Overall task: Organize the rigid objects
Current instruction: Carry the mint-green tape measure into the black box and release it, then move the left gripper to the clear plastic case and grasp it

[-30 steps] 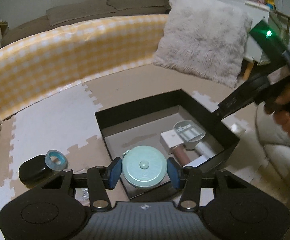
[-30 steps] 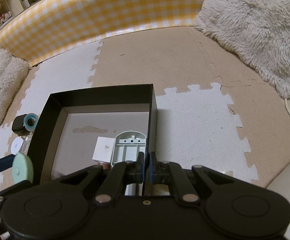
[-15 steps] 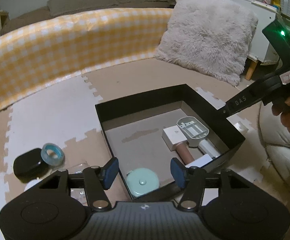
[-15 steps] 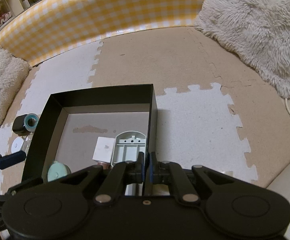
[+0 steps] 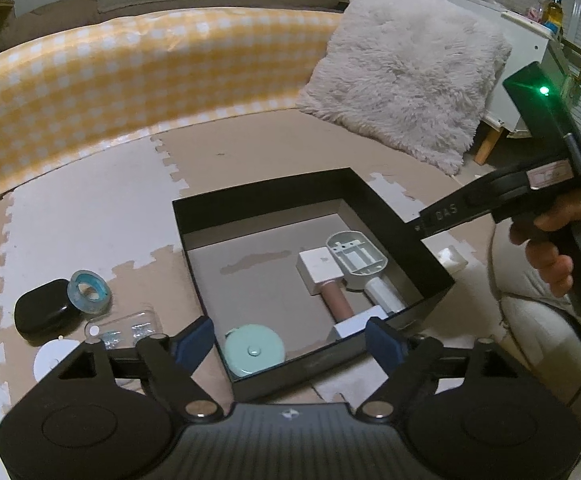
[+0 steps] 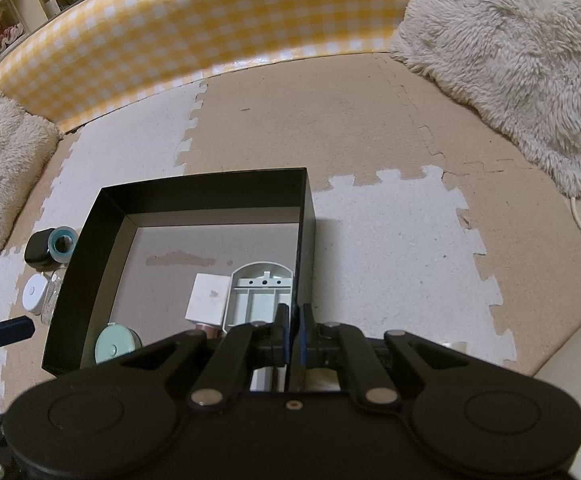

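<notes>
A black open box sits on the foam floor mat. In its near left corner lies a mint round case. My left gripper hangs just above that corner, its jaws opening with nothing between them. One of its blue pads shows at the left edge of the right wrist view. My right gripper is shut on the box's right wall. A white block with a pink handle and a grey plastic shell also lie in the box.
Left of the box lie a black case, a blue tape roll, a clear bag of small parts and a white disc. A yellow checked bumper and a fluffy cushion border the mat behind.
The left gripper let go of the mint case, which dropped into the box's near corner, and its jaws spread wide. The right gripper kept its hold on the box wall.
</notes>
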### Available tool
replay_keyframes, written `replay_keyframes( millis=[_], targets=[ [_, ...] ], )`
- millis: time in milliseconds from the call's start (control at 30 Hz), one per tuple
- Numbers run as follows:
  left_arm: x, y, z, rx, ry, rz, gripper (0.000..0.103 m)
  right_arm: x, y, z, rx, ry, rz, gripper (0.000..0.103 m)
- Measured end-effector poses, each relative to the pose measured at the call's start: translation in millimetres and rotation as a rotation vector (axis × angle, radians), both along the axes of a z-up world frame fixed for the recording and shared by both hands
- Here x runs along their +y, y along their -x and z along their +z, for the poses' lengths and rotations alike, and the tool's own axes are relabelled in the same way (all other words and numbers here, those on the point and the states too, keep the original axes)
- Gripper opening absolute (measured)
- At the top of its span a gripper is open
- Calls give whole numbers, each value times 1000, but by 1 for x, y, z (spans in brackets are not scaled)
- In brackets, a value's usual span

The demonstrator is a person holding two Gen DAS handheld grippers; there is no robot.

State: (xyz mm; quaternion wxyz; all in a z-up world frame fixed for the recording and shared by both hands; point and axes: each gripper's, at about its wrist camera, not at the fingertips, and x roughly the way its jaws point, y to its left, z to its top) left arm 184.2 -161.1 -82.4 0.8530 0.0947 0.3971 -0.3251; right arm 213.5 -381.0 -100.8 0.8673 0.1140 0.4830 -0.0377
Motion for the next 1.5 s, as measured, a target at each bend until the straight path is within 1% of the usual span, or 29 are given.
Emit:
replay_keyframes(
  millis=[167, 267, 400, 600, 733, 900, 1100, 1167, 1233, 1367, 1500],
  targets=[
    [-2, 4, 4, 5, -2, -1, 98, 0, 0, 0, 0, 0, 0, 5],
    [-1, 5, 7, 8, 0, 1, 103, 0, 0, 0, 0, -1, 0, 5],
    [1, 7, 10, 7, -1, 9, 103, 0, 0, 0, 0, 0, 0, 5],
    [8, 8, 19, 4, 20, 26, 103, 0, 0, 0, 0, 0, 0, 5],
    [18, 5, 30, -18, 28, 78, 103, 0, 0, 0, 0, 0, 0, 5],
    [39, -7, 43, -27, 71, 143, 103, 0, 0, 0, 0, 0, 0, 5],
    [63, -22, 41, -37, 62, 249, 103, 0, 0, 0, 0, 0, 0, 5],
    [72, -29, 36, -24, 62, 285, 103, 0, 0, 0, 0, 1, 0, 5],
    [82, -36, 28, 10, 72, 318, 103, 0, 0, 0, 0, 1, 0, 5],
    [97, -48, 6, 107, 84, 397, 103, 0, 0, 0, -1, 1, 0, 5],
    [105, -58, -17, 199, 117, 439, 103, 0, 0, 0, 0, 0, 0, 5]
  ],
)
